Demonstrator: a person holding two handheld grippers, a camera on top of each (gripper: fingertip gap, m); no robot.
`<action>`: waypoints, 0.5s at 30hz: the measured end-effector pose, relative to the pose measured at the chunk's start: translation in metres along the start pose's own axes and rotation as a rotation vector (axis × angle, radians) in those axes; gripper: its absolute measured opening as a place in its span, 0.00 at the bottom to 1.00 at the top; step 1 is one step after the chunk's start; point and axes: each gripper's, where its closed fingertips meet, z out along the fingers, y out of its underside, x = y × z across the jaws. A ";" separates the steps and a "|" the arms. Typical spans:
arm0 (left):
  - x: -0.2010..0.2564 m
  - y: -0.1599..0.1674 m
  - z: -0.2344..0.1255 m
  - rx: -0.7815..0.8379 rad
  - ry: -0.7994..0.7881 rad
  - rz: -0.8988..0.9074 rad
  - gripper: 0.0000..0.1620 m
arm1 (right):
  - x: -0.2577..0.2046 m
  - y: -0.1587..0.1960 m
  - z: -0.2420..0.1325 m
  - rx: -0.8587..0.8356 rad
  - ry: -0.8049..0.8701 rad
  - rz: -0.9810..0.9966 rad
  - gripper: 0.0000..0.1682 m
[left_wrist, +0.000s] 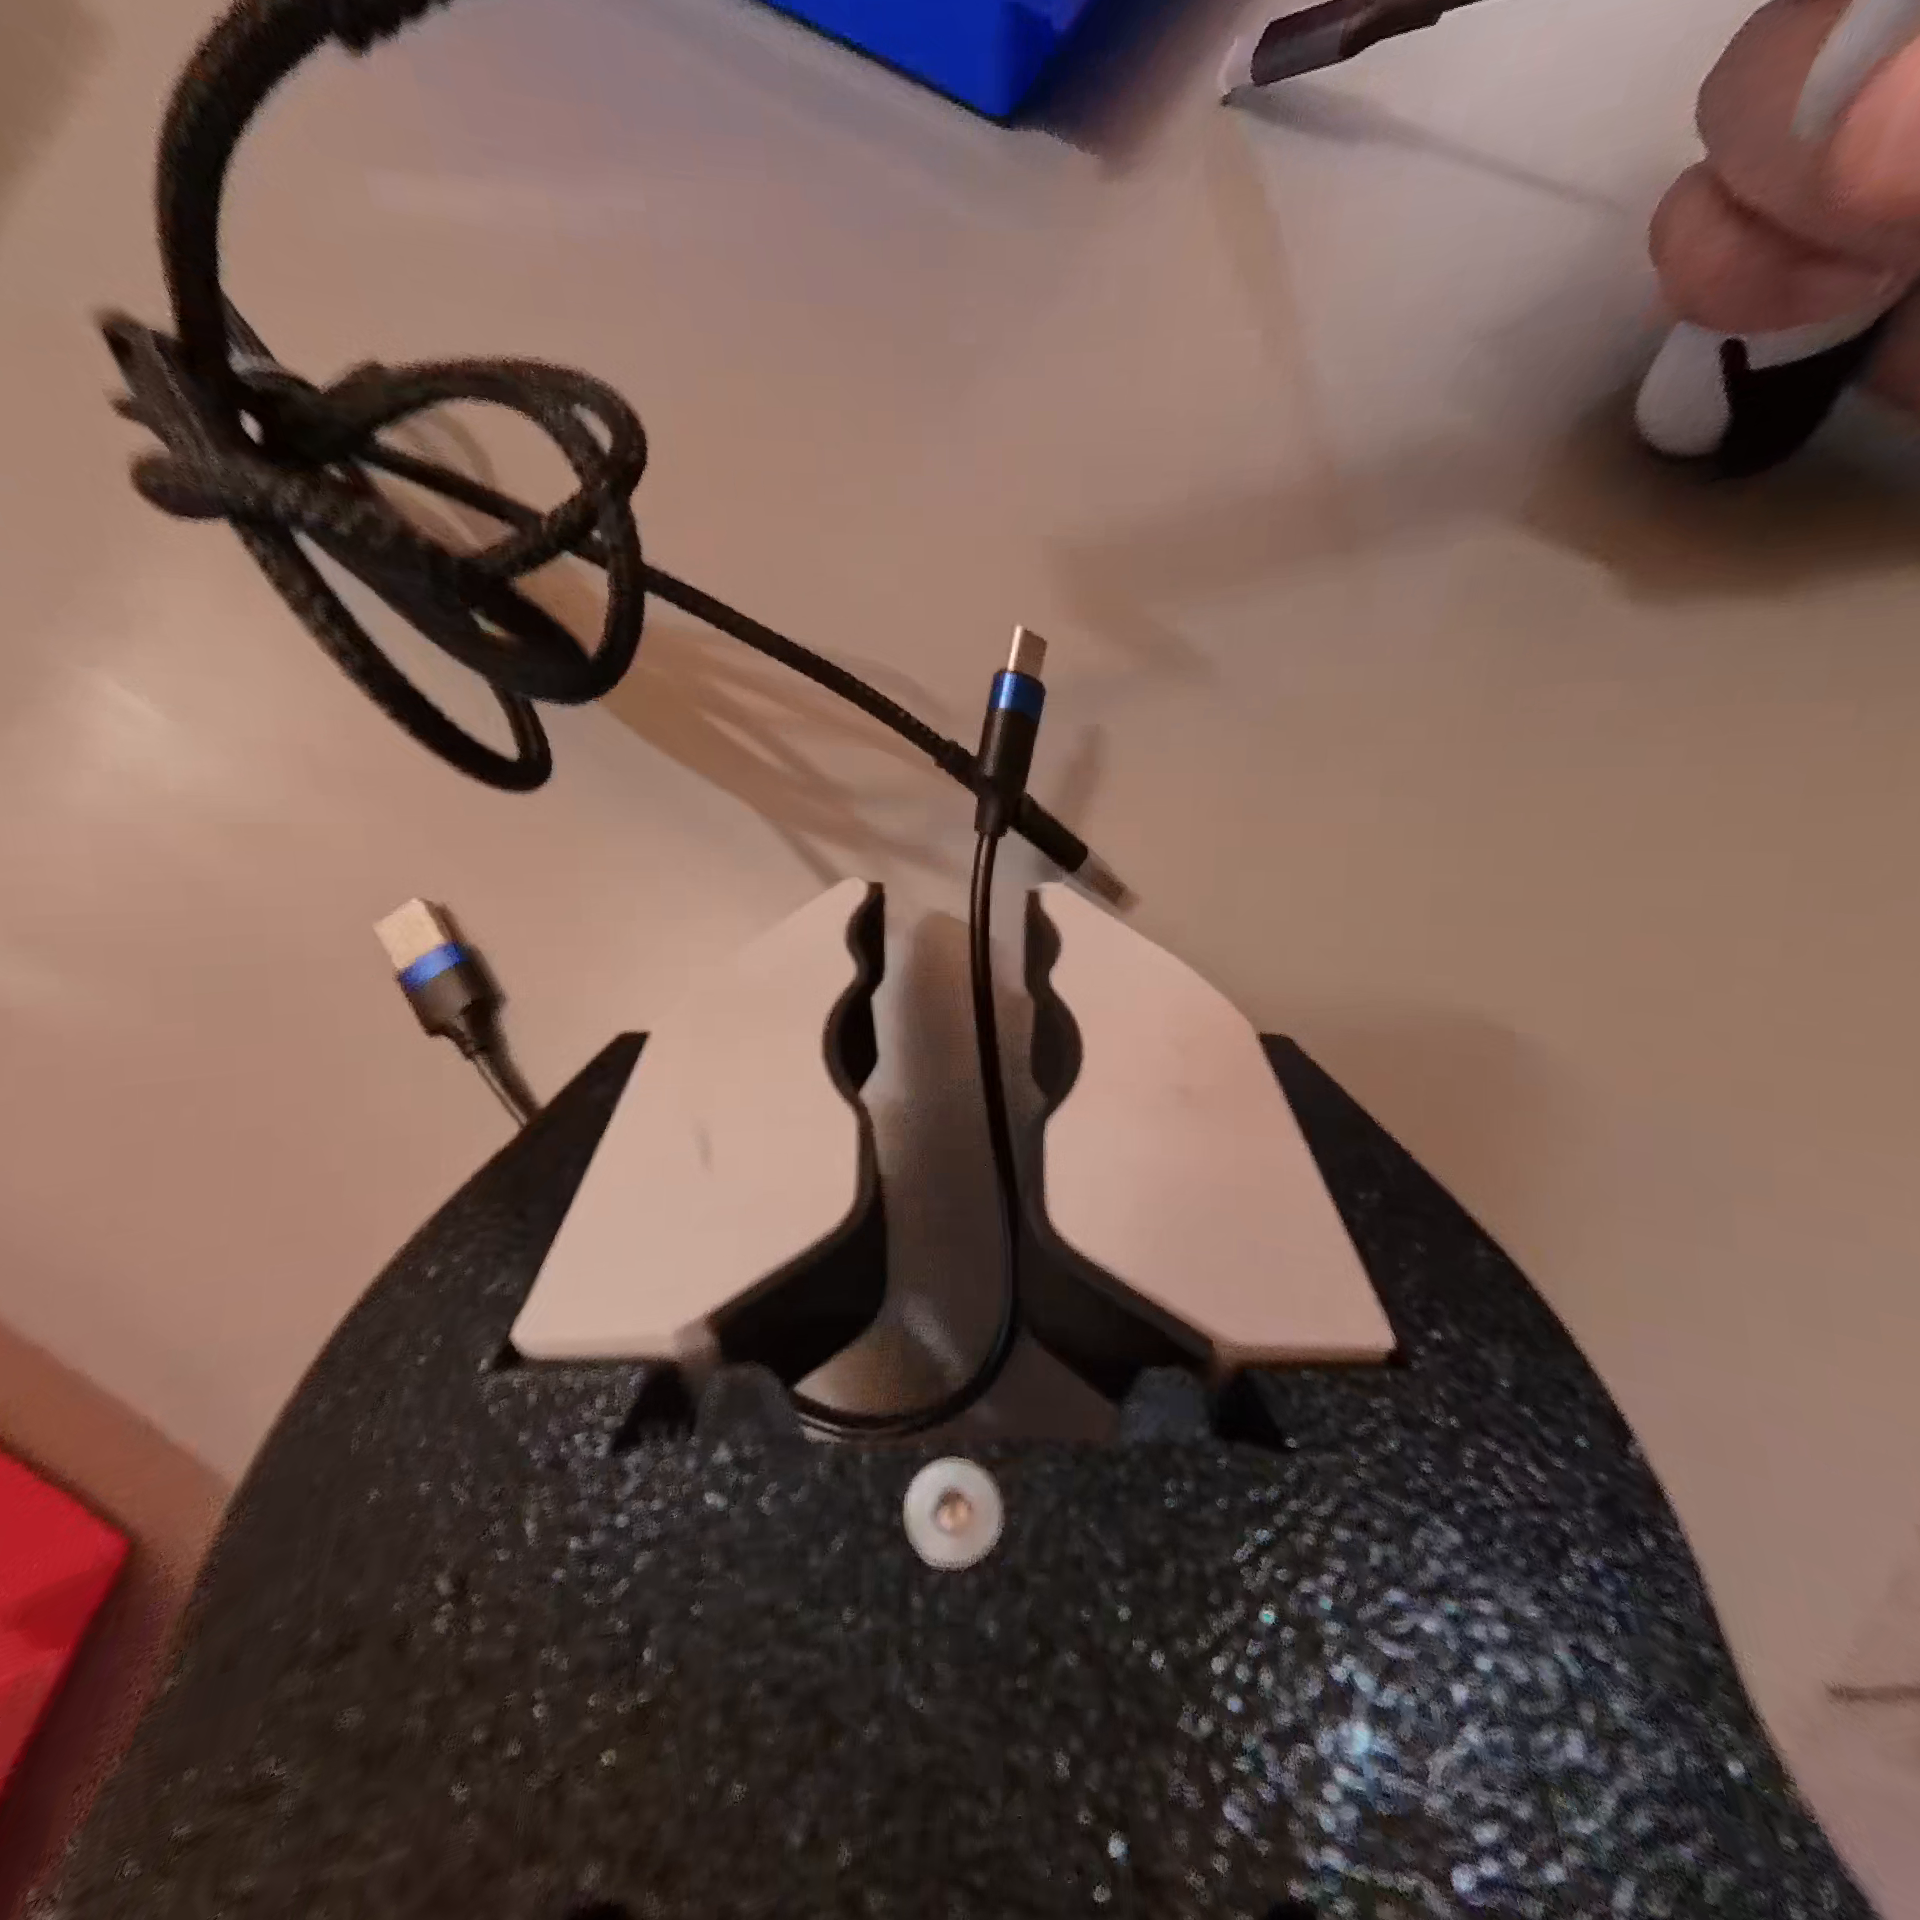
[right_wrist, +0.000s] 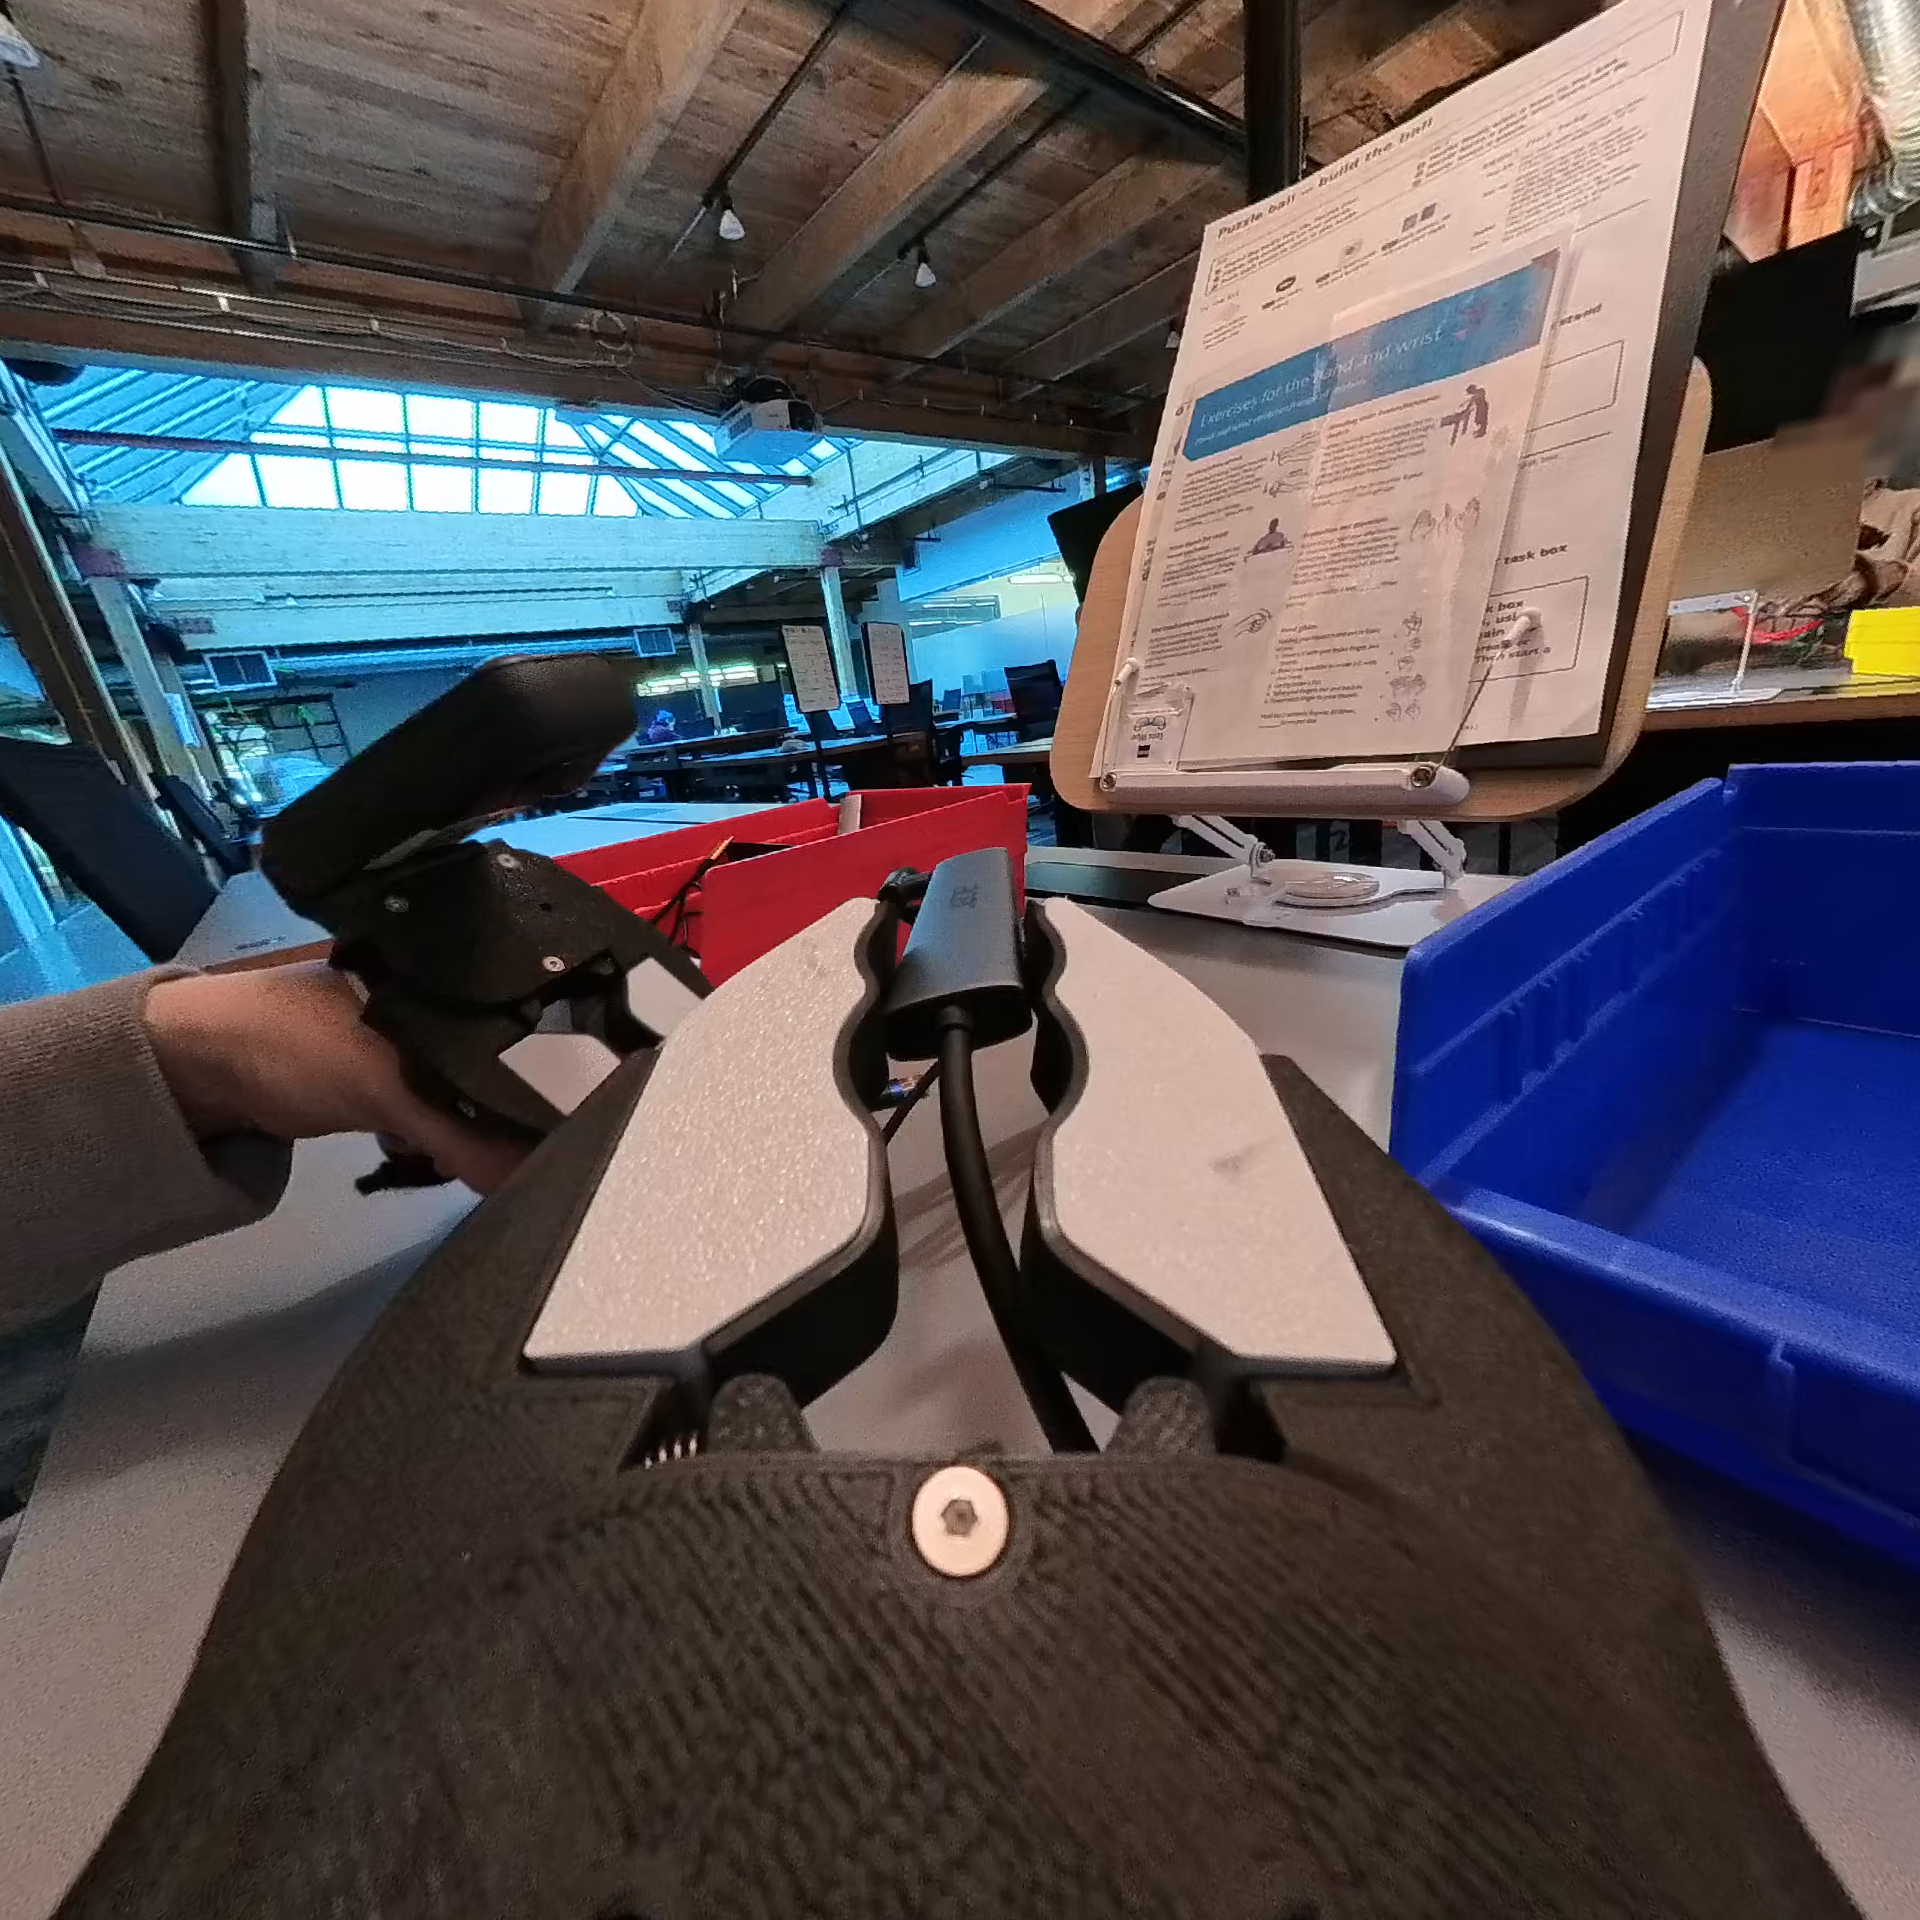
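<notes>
The left gripper (left_wrist: 954, 904), jaws slightly apart, has a thin smooth cable (left_wrist: 987, 1039) running between them, while the right gripper (right_wrist: 954, 920) clamps a matte black adapter (right_wrist: 961, 961) beside a blue plastic bin (right_wrist: 1662, 1091).

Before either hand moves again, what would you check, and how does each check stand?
1. Right gripper has a firm hold on the black adapter: ok, both fingers press its sides.
2. Left gripper is clamping the thin cable: not ok, the jaws stand apart and the cable lies loose in the gap.
3. Blue-ringed plug is free of the braided cable: cannot tell, the two cross in the left wrist view.
4. Braided cable is sharp enough to judge: not ok, its coil is blurred.
5. Right gripper is apart from the blue bin: ok.
</notes>
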 end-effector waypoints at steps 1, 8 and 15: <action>-0.001 -0.002 0.000 0.011 -0.031 0.038 0.15 | 0.000 0.000 0.000 0.000 0.000 0.001 0.14; 0.000 -0.018 -0.003 0.049 -0.304 0.431 0.17 | 0.001 0.000 0.000 0.003 0.000 0.009 0.14; -0.002 -0.024 0.004 0.058 -0.551 0.494 0.19 | 0.001 0.000 0.000 0.002 0.001 0.004 0.14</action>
